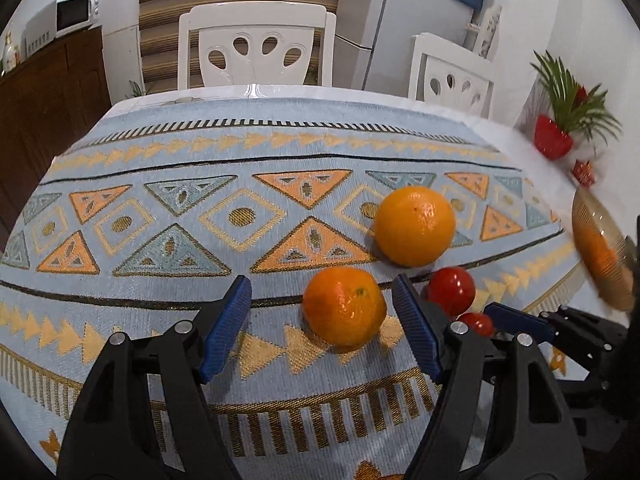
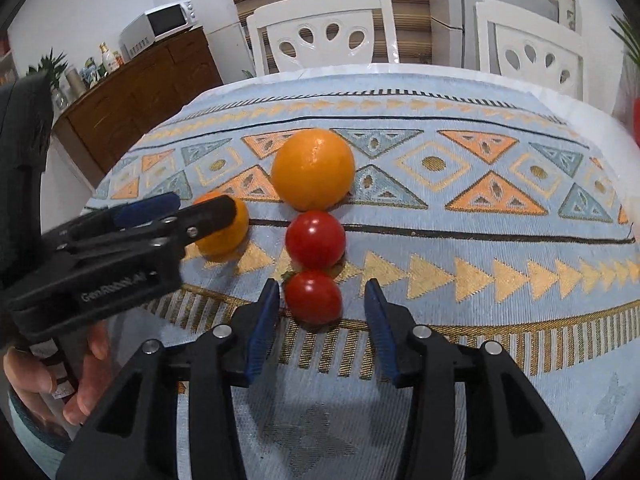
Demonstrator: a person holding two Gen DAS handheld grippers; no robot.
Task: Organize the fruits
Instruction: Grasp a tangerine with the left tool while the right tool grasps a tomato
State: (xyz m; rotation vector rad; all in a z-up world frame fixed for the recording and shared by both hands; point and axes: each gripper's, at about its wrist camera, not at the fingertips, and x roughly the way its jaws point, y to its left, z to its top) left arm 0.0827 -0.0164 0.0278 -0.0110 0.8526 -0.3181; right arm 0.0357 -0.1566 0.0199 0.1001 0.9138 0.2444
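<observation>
A small orange point(image 1: 344, 306) lies on the patterned tablecloth between the fingers of my left gripper point(image 1: 322, 292), which is open and not touching it. Beyond it sits a larger orange point(image 1: 414, 226), with two red tomatoes point(image 1: 452, 290) to its right. In the right wrist view my right gripper point(image 2: 322, 286) is open around the nearer tomato point(image 2: 314, 298). The second tomato point(image 2: 316, 238) and the large orange point(image 2: 312, 168) line up behind it. The left gripper point(image 2: 206, 204) partly hides the small orange point(image 2: 224, 224). My right gripper point(image 1: 516, 314) shows low on the right in the left wrist view.
An amber glass bowl point(image 1: 600, 248), blurred, with something orange in it, stands at the table's right edge. A red vase with a plant point(image 1: 554, 142) is behind it. Two white chairs point(image 1: 256, 46) line the far side. A hand point(image 2: 40, 372) holds the left gripper.
</observation>
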